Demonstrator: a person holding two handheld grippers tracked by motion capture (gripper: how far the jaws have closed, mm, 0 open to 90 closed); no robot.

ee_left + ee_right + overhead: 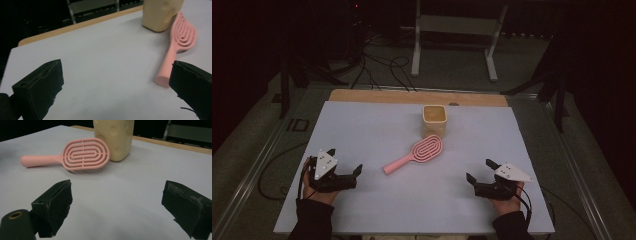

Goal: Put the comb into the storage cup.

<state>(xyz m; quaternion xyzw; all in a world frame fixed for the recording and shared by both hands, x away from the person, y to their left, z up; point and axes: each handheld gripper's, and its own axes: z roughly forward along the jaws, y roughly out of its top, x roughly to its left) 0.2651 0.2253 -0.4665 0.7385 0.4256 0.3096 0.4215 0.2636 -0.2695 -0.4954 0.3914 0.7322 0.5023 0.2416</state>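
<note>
Black foam-padded jaws of both grippers stand wide apart with nothing between them, low over a pale grey-white table top (377, 205). Left gripper (345, 176), held in the person's left hand (319, 192), rests near the table's front left; right gripper (477, 172), in the right hand (504, 197), near the front right. Pink plastic hairbrush with a vented oval head (416, 154) lies flat between the two and somewhat ahead of them, apart from both; its handle end points toward the left gripper and, in the left gripper view (175, 52), sits just beside the right-hand jaw's tip in the frame. Cream-yellow squarish plastic cup (434, 120) stands upright just behind the brush head, touching or nearly touching it in the right gripper view (115, 137); cannot tell whether anything is in it. Bare table between each jaw pair and the brush. Wooden table edge (377, 95) runs beyond the cup; cables (382, 70) and a white metal frame (457, 30) lie on the floor past it.
</note>
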